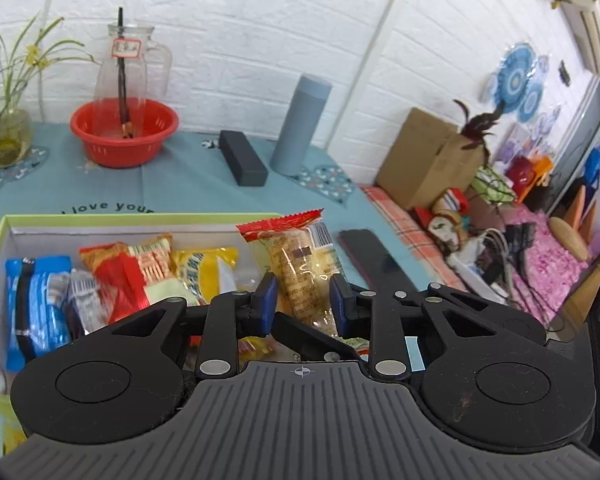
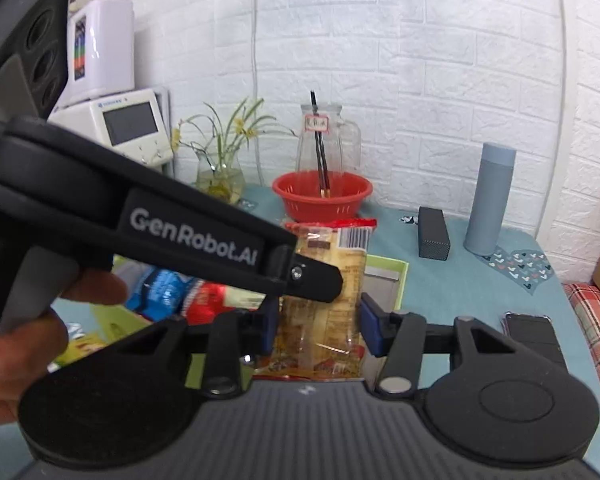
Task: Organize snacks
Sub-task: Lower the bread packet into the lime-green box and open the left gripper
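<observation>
A clear snack packet with red ends stands upright between the blue pads of my left gripper, over the right part of a green-rimmed box. The same packet sits between the pads of my right gripper, which closes on its lower part. The left gripper's body crosses the right wrist view in front of the packet. The box holds a blue packet, a red-orange packet and a yellow packet.
On the teal tablecloth stand a red basket with a glass jug, a grey-blue bottle, a black case, a plant vase and a dark phone. A cluttered bed lies to the right.
</observation>
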A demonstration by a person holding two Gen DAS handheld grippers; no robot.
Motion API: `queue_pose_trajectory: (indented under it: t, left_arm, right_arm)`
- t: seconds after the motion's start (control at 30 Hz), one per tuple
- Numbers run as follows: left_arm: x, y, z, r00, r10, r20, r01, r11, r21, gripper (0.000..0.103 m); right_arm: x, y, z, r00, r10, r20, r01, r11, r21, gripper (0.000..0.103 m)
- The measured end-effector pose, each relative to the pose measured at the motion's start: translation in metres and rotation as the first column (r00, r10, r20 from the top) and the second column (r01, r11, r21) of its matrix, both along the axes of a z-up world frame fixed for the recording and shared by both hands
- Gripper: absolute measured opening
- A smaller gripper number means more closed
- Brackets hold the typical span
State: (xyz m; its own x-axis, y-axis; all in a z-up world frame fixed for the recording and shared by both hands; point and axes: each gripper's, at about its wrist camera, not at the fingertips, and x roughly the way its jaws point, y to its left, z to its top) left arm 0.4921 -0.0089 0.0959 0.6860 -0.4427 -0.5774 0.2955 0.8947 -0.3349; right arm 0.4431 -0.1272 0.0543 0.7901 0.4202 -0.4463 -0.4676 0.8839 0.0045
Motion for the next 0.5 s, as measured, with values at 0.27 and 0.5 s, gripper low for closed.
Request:
queue_pose_trajectory:
  t: [0.27, 0.5]
  left_arm:
    - [0.041, -0.002, -0.028, 1.0, 0.008, -0.002, -0.008, 0.998, 0.059, 0.021]
    - [-0.016, 0.026, 0.006, 0.995, -0.002, 0.095, 0.001, 1.0, 0.01, 0.034]
  right_arm:
    - [0.038, 0.005, -0.019, 1.0, 0.012, -0.024, -0.012, 1.0, 0.003, 0.067]
    - [-0.026, -0.007, 0.007, 0.997, 0.021, 0.079, -0.024, 0.999, 0.045, 0.087]
